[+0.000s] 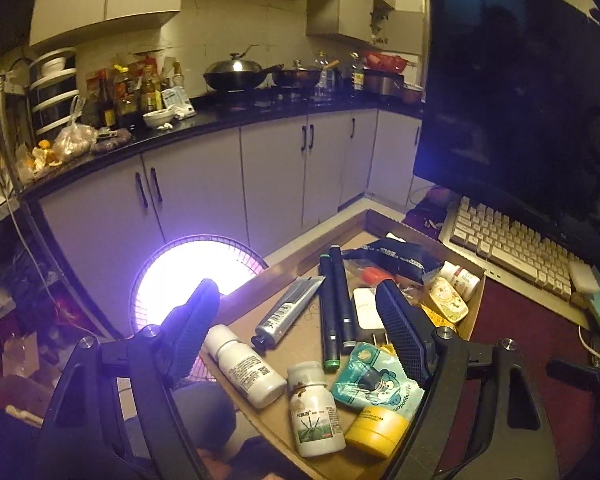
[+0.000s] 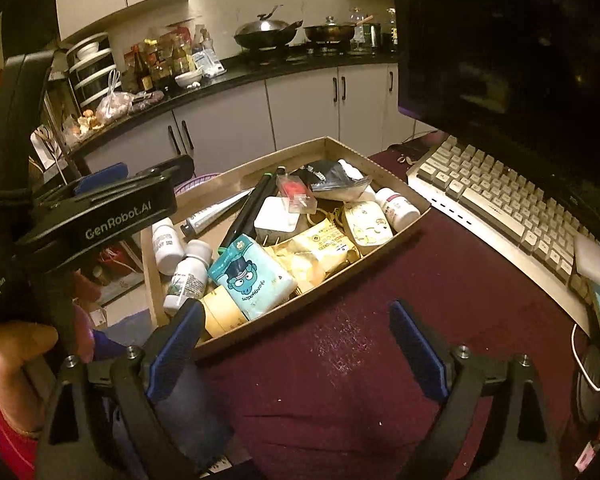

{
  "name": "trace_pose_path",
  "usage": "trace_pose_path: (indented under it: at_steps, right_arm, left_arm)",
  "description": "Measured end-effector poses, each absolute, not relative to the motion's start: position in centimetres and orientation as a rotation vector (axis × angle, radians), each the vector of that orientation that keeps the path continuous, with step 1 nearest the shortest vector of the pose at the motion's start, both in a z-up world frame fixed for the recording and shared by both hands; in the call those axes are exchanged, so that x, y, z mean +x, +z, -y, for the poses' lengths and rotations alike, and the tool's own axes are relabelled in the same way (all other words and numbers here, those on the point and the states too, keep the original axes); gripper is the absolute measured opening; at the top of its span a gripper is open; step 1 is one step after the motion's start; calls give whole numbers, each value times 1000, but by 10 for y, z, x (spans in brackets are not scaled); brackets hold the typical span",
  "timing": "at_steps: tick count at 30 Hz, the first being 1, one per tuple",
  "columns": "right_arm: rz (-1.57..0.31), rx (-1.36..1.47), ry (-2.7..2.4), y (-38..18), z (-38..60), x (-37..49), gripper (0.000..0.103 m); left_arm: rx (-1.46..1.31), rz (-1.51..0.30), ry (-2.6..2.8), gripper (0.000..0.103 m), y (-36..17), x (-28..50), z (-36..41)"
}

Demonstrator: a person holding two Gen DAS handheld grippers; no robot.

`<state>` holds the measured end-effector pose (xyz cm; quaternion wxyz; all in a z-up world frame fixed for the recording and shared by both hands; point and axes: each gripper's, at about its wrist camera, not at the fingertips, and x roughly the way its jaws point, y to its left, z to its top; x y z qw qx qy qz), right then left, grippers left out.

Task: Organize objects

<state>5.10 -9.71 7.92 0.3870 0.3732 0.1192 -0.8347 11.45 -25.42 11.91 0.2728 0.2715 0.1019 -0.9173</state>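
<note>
A shallow cardboard box (image 2: 320, 286) sits on the maroon table and holds several small items. Among them are a teal cartoon pouch (image 1: 376, 380) (image 2: 252, 276), a yellow jar (image 1: 378, 426), two white bottles (image 1: 246, 364) (image 1: 316, 412), a grey tube (image 1: 288, 312), black pens (image 1: 334, 300) and a white charger (image 2: 278, 216). My left gripper (image 1: 300, 332) hovers open above the box's near end with nothing between its fingers. It also shows at the left of the right wrist view, held by a hand. My right gripper (image 2: 296, 348) stands wide open over bare cloth in front of the box.
A pale keyboard (image 2: 500, 204) and a dark monitor (image 2: 500, 40) stand right of the box, with a white block (image 2: 590, 258) at the keyboard's end. A glowing round heater (image 1: 196, 268) stands on the floor beyond the table's left edge. Kitchen counter (image 1: 220, 116) behind.
</note>
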Motion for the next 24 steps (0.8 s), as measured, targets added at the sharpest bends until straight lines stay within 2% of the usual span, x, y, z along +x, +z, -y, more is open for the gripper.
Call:
trace_pose_path:
  at_steps: [10, 24]
  right_arm:
    - [-343, 965, -2146, 73, 100, 59, 98]
    - [-359, 952, -2212, 79, 87, 71, 98]
  left_arm:
    - [721, -360, -2440, 81, 112, 117, 267]
    - [722, -386, -2538, 81, 116, 122, 253]
